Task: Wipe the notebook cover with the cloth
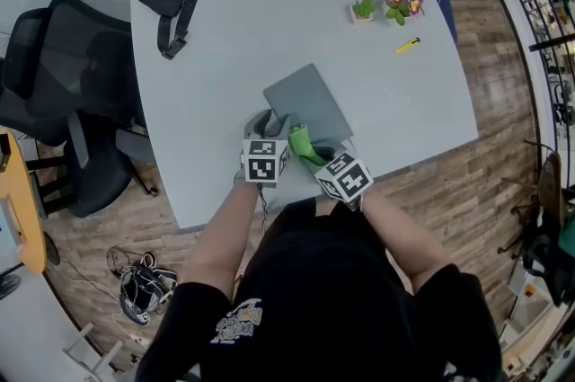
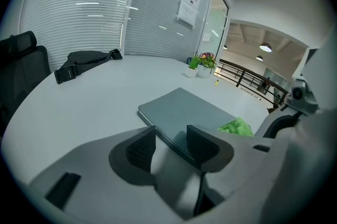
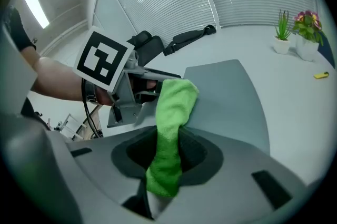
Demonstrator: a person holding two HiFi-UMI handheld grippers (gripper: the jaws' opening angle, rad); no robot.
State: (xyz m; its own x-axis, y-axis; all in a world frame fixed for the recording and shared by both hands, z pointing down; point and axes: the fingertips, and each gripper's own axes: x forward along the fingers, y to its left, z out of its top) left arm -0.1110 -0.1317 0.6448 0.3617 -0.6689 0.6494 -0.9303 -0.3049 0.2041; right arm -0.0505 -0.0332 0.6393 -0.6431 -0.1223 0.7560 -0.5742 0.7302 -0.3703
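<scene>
Evidently the wipe is only about to begin: the notebook (image 1: 307, 102) lies flat close to the near edge of the table (image 1: 269, 12). The right gripper (image 3: 168, 146) has its jaws pinched on the cloth (image 3: 176, 99), whose free end droops at the cover's near edge. The left gripper (image 2: 171, 139) sits at the notebook's near corner, jaws spread and holding nothing. Next, the cloth probably needs pressing flat and sweeping across the cover while the left steadies the book.

Closed grey notebook (image 1: 307, 104) flat on the surface (image 1: 269, 12), near edge at the left fingers (image 2: 202, 144), green cloth (image 3: 169, 133) pinched between the right fingers (image 3: 196, 153)
</scene>
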